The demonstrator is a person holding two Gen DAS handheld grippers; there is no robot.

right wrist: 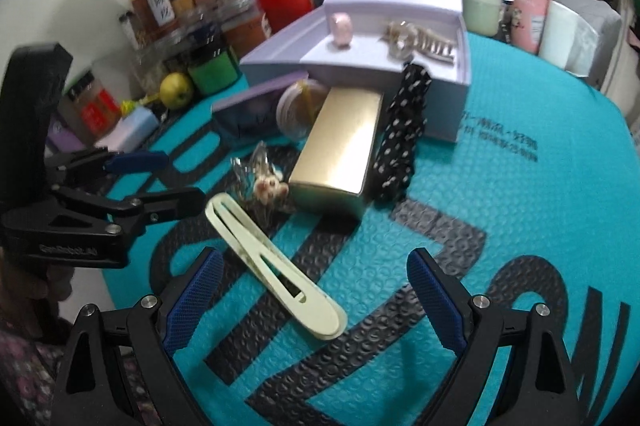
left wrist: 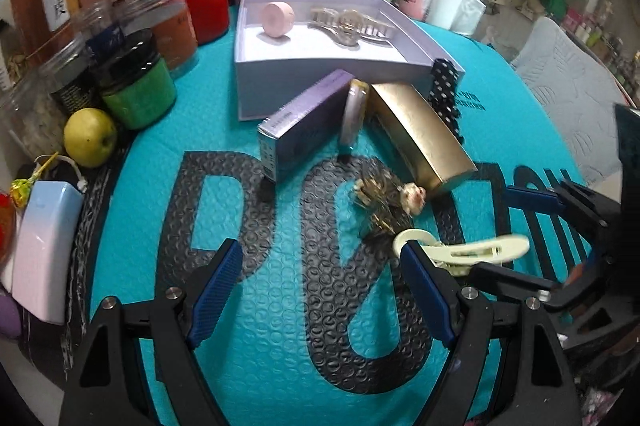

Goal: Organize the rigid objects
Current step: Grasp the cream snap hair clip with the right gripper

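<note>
Right claw [right wrist: 316,302] wide open, nothing held, cream hair clip [right wrist: 272,266] lying flat between its fingers, untouched. Left claw [left wrist: 320,290] part open, empty, just beside the clip. Step, I judge: picking the clip; next lower, close across its width, carry to the open lilac box [right wrist: 448,81] at the worktop's far edge. In the way: gold box [right wrist: 340,145], pearl brooch [right wrist: 272,187], polka-dot clip [right wrist: 400,137] between clip and box.
</note>
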